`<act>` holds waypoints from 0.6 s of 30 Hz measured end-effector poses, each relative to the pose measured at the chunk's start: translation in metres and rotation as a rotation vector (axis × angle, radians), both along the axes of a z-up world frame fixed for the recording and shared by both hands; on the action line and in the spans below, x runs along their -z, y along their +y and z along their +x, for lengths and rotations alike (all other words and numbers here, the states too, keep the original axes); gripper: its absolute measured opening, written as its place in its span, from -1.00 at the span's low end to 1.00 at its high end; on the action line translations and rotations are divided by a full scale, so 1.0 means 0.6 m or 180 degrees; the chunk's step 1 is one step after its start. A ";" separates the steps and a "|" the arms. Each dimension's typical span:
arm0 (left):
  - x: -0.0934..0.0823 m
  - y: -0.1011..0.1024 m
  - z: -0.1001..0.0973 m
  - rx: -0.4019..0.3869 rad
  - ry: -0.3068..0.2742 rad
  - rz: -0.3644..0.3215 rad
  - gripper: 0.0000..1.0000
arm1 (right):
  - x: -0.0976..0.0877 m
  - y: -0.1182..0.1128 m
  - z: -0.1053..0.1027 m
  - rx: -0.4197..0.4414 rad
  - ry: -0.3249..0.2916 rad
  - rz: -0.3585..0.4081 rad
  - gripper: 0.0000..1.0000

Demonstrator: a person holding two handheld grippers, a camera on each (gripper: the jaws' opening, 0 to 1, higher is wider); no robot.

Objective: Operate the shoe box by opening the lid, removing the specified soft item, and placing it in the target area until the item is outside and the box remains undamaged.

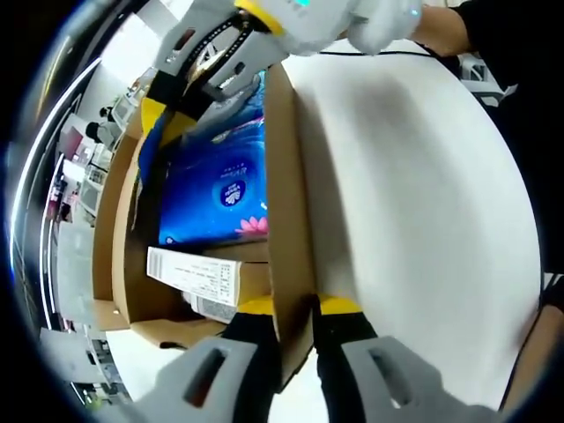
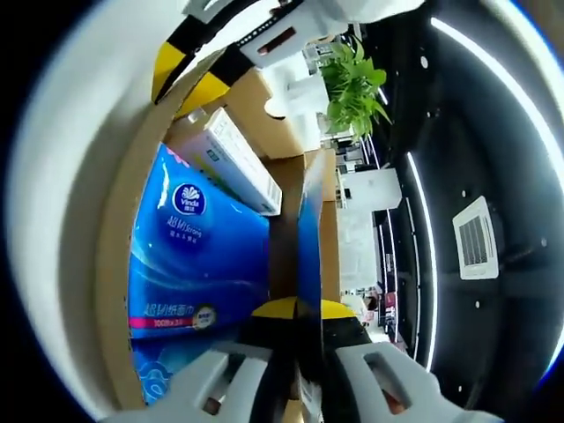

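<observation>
The brown shoe box [image 1: 286, 203] lies open, seen from both ends. Inside it are a blue tissue pack [image 1: 216, 189] [image 2: 189, 264] and a white labelled carton [image 1: 194, 275] [image 2: 233, 159]. My left gripper [image 1: 295, 308] is shut on the box's long side wall, one yellow-tipped jaw on each face. My right gripper [image 2: 300, 310] is shut on an upright cardboard panel [image 2: 308, 220] of the box, seen edge-on with a blue inner face. Each gripper also appears at the box's far end in the other view: the right gripper [image 1: 207, 66] and the left gripper [image 2: 189, 75].
The box rests on a white table [image 1: 414, 203]. A person's dark sleeve [image 1: 502, 35] reaches in at the top right of the left gripper view. A green plant [image 2: 352, 79], shelving and ceiling lights [image 2: 493, 70] lie beyond the box.
</observation>
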State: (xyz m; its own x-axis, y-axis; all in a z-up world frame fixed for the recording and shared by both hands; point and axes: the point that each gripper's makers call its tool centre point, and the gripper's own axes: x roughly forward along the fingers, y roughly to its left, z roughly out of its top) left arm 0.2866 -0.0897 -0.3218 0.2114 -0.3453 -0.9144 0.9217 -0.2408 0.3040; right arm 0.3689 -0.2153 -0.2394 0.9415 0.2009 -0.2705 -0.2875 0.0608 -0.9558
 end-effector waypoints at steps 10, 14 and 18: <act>0.000 -0.001 -0.001 0.0014 0.0006 -0.0014 -0.76 | -0.049 -0.002 -0.013 -0.0074 -0.0207 -0.0094 -0.99; -0.001 -0.002 -0.001 0.0018 0.0015 -0.0031 -0.76 | -0.057 -0.006 -0.014 -0.0069 -0.0234 -0.0177 -0.99; -0.001 -0.002 -0.001 0.0026 0.0014 -0.0037 -0.76 | -0.075 -0.021 -0.017 -0.0049 -0.0280 -0.0182 -0.99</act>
State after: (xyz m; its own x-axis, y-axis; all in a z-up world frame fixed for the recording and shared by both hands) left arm 0.2863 -0.0911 -0.3211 0.2045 -0.3577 -0.9112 0.9211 -0.2447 0.3027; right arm 0.3584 -0.2278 -0.1946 0.9591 0.2022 -0.1984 -0.2029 0.0016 -0.9792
